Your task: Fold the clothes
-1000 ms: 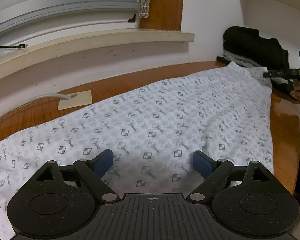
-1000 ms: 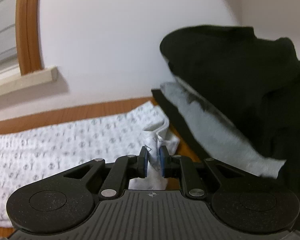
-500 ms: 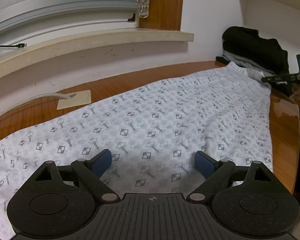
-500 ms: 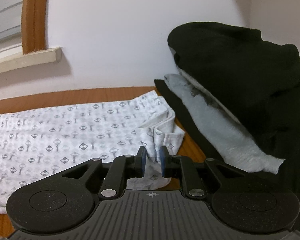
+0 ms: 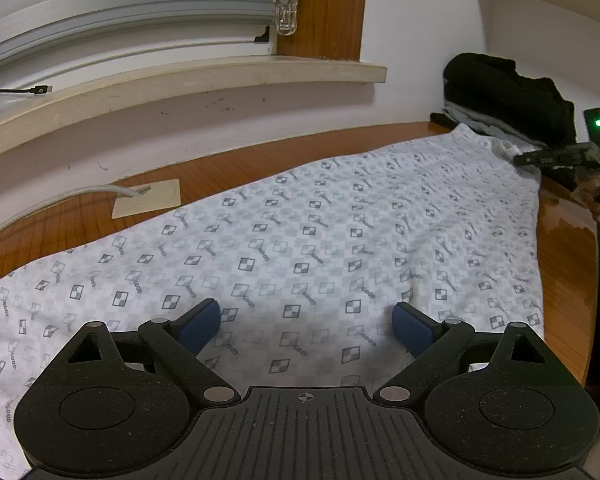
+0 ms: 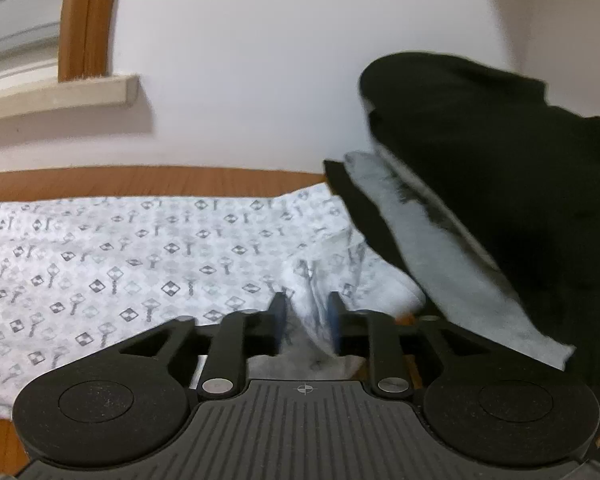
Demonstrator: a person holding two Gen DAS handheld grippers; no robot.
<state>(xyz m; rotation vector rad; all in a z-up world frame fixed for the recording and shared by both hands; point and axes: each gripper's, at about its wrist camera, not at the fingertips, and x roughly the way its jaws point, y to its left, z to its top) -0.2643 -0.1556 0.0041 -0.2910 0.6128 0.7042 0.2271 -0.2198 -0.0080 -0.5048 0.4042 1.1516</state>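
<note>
We note the white patterned garment (image 5: 300, 240) spread nearly flat along the wooden table (image 5: 564, 264), printed with small grey checkered squares and key-like marks. Its far end (image 6: 324, 264) is bunched into upright folds, just beside a pile of black and grey clothes (image 6: 480, 184) stacked at the table's end against the wall.

The right gripper (image 6: 306, 322) is opening its jaws wider around the bunched corner of the white patterned cotton shirt (image 6: 148, 264), which is sinking onto the brown wooden table (image 6: 100, 182).
</note>
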